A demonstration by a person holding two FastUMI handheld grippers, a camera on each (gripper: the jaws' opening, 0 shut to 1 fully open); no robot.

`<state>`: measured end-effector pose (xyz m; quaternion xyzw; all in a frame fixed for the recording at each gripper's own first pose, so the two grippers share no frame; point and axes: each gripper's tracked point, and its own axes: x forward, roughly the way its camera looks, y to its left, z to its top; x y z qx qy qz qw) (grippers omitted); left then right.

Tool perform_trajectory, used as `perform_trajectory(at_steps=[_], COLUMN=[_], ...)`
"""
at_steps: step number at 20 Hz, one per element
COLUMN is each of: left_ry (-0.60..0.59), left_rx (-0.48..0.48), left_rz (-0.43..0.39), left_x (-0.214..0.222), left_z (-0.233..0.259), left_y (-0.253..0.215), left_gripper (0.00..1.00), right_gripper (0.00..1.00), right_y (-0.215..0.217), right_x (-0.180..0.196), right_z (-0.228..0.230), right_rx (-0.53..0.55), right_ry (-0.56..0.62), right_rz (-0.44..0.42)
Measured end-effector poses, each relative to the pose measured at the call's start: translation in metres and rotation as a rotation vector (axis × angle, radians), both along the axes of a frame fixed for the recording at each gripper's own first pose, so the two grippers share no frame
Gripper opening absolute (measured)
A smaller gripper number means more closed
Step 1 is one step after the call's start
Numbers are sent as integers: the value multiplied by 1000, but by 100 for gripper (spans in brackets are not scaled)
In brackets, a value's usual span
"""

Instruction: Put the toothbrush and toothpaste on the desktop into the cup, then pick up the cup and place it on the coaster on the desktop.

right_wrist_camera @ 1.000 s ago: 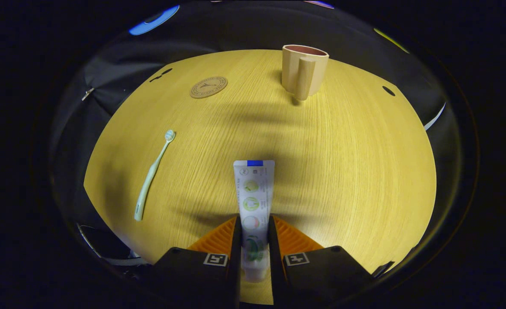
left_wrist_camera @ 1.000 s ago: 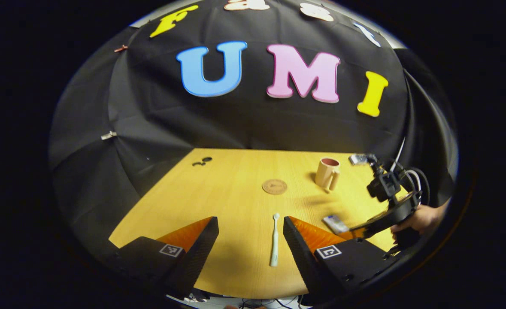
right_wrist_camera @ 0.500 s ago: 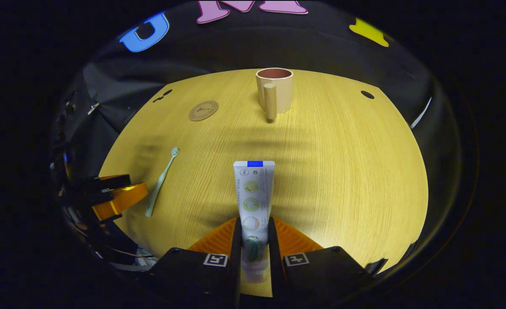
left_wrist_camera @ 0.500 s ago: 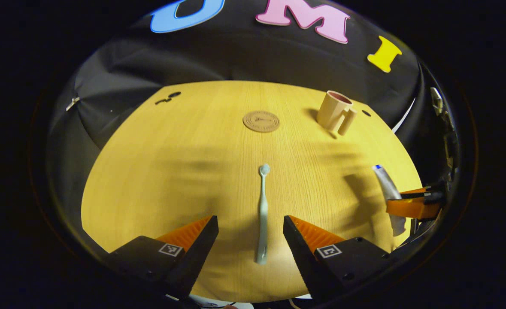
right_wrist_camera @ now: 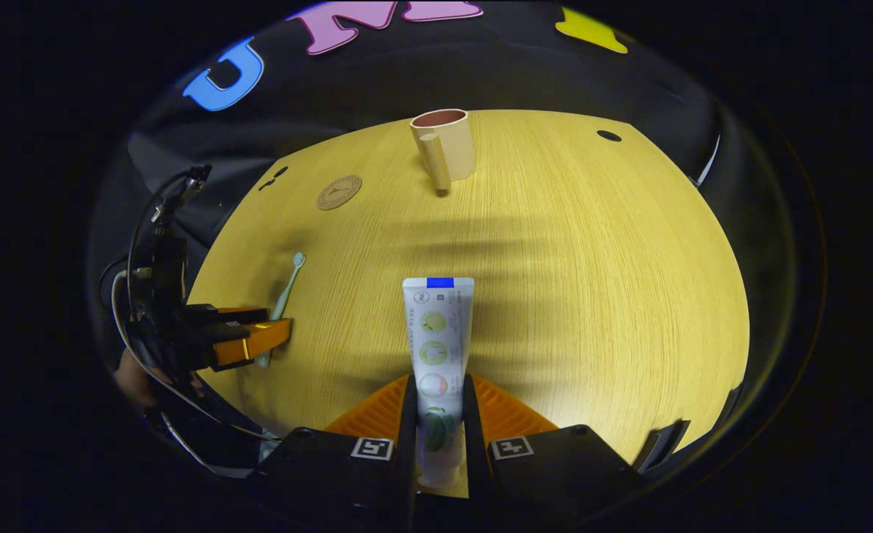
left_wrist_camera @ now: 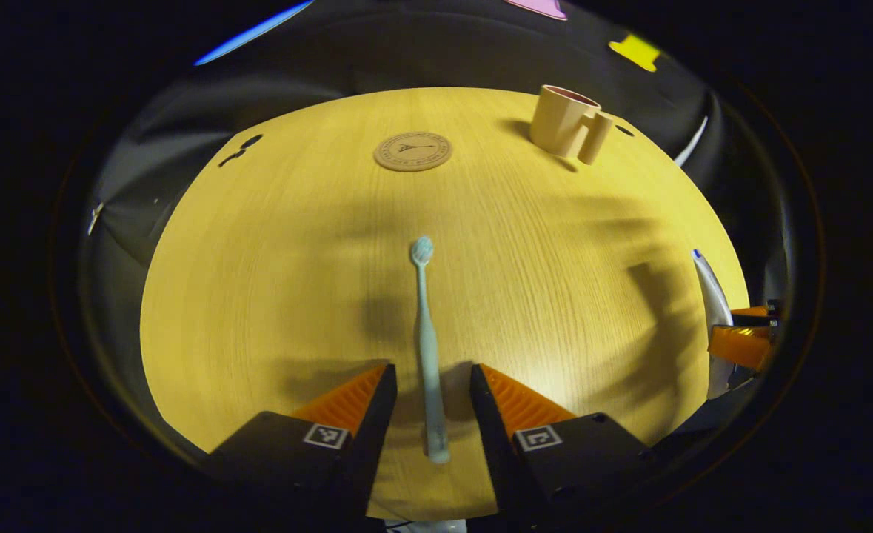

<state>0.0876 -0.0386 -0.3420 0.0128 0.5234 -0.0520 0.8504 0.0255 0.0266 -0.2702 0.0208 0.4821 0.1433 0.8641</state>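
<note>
A pale green toothbrush (left_wrist_camera: 426, 333) lies flat on the wooden table (left_wrist_camera: 273, 281), bristles toward the far side. My left gripper (left_wrist_camera: 430, 374) is low over it and open, one finger on each side of the handle with gaps showing. My right gripper (right_wrist_camera: 437, 385) is shut on the white toothpaste tube (right_wrist_camera: 436, 333), whose flat blue-striped end points forward above the table. A beige cup (right_wrist_camera: 443, 144) with a red inside stands upright at the far side, handle toward me. The round cork coaster (right_wrist_camera: 339, 192) lies to its left. From the left gripper view, the cup (left_wrist_camera: 562, 129), coaster (left_wrist_camera: 412, 151) and toothpaste (left_wrist_camera: 710, 296) are in sight.
The right gripper view has the left gripper (right_wrist_camera: 247, 340) with its cables at the table's left edge, and a hand (right_wrist_camera: 129, 377) behind it. Small dark holes (left_wrist_camera: 240, 148) mark the table's far corner. Black cloth hangs beyond the table's back edge.
My left gripper has come down and forward over the toothbrush, and its fingers have narrowed around the handle. My right gripper keeps its hold on the toothpaste and has drifted slightly.
</note>
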Motion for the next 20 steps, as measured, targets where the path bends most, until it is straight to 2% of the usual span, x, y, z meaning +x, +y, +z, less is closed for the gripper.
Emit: perform_trajectory(at_steps=[1,2,3,4,5,6,7,11,17,20], left_ry=[7,18,34,47,59,70,72,56,-21,-62], left_rx=[1,0,4,-4,-10,-14,-16,-13,-37,-39], left_rz=[-21,-33,-38,-29,-19,-19,-19,-20,13,22], left_x=[2,3,5,7,7,7,7,8,9,7], left_z=[0,-1,0,-2,0,1,1,1,12,19], left_y=[-1,-1,0,-1,-1,-1,-1,-3,-5,-5], left_gripper=[55,37,39,25,20,9,13,7,7,6], right_gripper=[33,33,33,33,33,33,33,33,33,33], right_y=[0,2,3,4,4,3,2,0,0,3], right_x=[0,0,0,0,1,1,1,9,46,72], right_z=[0,-1,1,0,1,3,6,20,49,73], right_rx=[-5,-3,3,7,8,8,8,10,17,35], right_ry=[-3,-4,-4,-6,-9,-13,-17,-41,-121,-196], right_rz=[6,12,16,18,19,18,16,13,7,-7])
